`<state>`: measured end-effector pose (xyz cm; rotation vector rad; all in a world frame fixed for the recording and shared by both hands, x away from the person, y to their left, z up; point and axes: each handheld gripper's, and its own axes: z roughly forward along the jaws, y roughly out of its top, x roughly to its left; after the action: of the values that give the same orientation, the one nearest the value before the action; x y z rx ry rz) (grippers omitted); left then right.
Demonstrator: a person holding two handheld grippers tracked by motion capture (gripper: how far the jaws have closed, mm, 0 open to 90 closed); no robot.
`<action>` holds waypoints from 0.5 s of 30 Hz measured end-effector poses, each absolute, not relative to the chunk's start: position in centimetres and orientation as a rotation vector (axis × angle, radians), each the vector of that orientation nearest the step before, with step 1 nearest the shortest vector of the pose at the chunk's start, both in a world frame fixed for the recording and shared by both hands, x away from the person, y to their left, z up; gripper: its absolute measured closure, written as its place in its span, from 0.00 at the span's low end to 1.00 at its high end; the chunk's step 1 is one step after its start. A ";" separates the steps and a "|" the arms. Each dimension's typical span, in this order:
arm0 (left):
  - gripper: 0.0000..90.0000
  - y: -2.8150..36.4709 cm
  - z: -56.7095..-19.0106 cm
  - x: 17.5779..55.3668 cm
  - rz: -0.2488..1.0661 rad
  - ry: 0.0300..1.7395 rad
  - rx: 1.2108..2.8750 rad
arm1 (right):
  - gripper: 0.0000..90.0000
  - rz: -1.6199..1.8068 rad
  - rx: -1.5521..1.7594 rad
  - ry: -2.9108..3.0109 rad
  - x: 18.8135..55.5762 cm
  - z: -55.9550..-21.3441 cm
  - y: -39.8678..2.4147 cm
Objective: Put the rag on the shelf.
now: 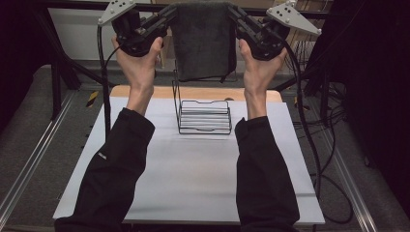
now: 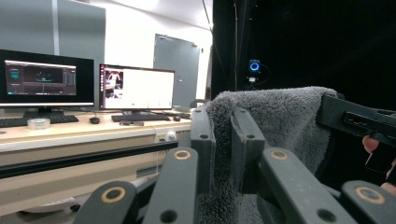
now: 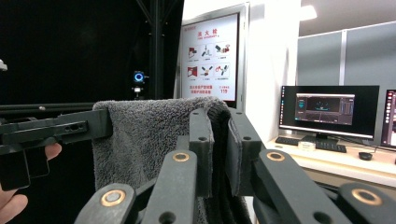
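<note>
White table (image 1: pixel 193 174), wire rack (image 1: pixel 204 116) sitting mid-table. Left gripper (image 1: pixel 170 13) and right gripper (image 1: pixel 234 12) are each pinching a top corner of the towel (image 1: pixel 203 43), holding it up over the rack. Next it probably needs lowering evenly onto it.

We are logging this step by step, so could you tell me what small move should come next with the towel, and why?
Probably lower it toward the wire rack. The left gripper and right gripper each clamp a top corner of the grey towel, which hangs stretched, high above the rack.
</note>
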<state>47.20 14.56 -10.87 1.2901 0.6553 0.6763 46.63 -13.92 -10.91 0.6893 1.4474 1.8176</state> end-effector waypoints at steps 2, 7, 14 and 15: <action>0.90 14.5 -10.7 47.6 0.687 0.656 1.293 | 0.92 1.817 0.689 1.446 47.0 -10.9 -13.9; 0.90 14.3 -10.6 48.8 0.674 0.671 1.294 | 0.92 1.799 0.700 1.456 47.8 -10.7 -13.9; 0.90 13.9 -11.2 50.4 0.670 0.686 1.314 | 0.92 1.770 0.719 1.467 48.8 -10.9 -14.2; 0.90 13.9 -11.3 50.7 0.669 0.692 1.318 | 0.92 1.769 0.724 1.469 49.0 -11.0 -14.2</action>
<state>50.70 13.89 -11.35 1.3179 0.6917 0.6691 49.04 -14.21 -11.00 0.7237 1.4693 1.7687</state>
